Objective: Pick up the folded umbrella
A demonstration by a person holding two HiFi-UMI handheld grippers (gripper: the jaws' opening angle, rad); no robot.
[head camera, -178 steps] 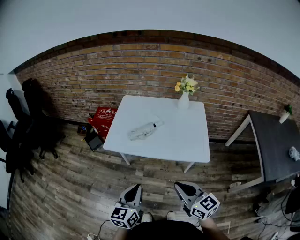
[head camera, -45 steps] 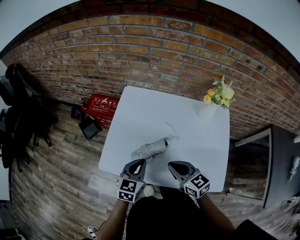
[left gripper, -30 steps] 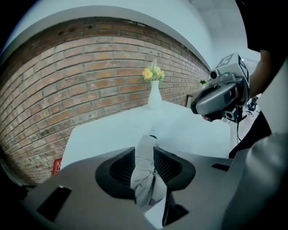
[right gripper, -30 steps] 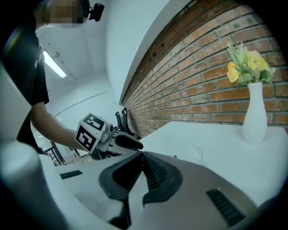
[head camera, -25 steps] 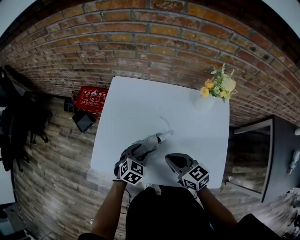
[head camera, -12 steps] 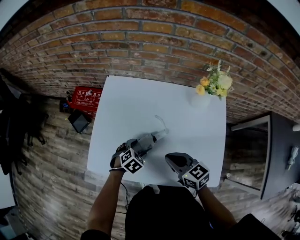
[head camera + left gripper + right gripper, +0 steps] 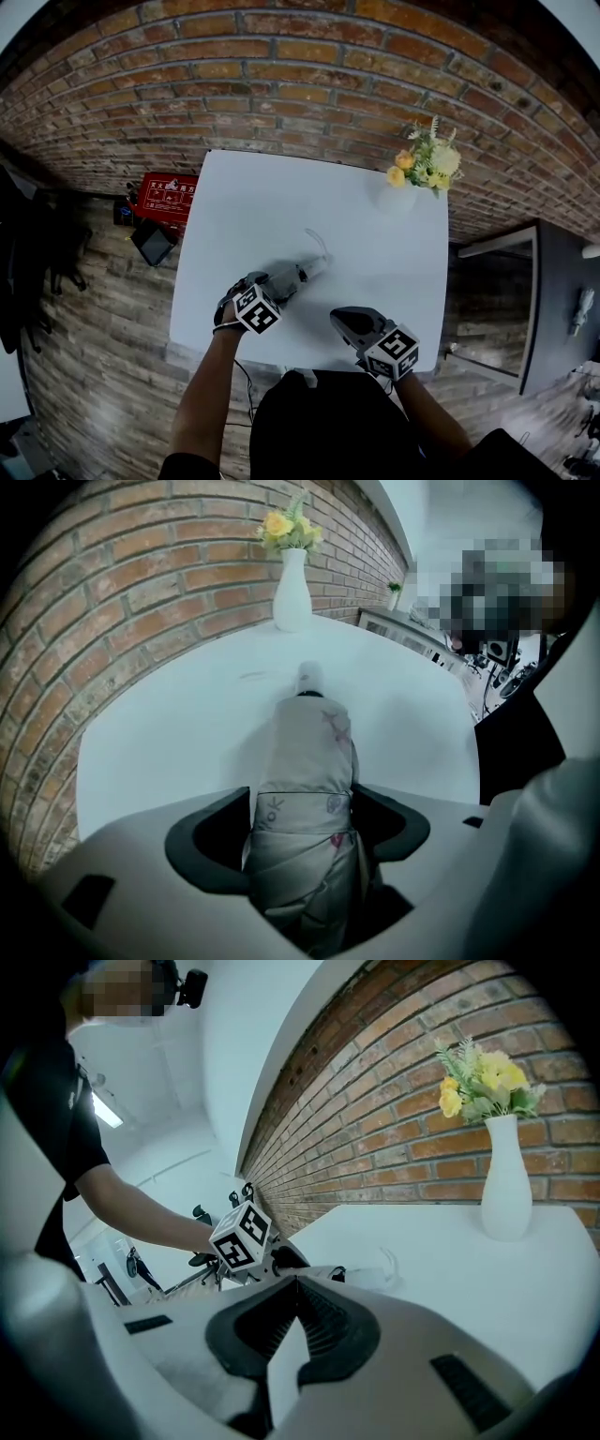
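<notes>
White vase [image 7: 292,592] beyond folded umbrella [image 7: 305,780]

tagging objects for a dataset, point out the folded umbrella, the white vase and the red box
folded umbrella [image 7: 305,761]: left gripper view, its wrapped canopy
white vase [image 7: 292,597]: left gripper view, its body
red box [image 7: 167,195]: head view, its printed top

No legible text anywhere; white print on the red crate [image 7: 167,195] too small
</notes>
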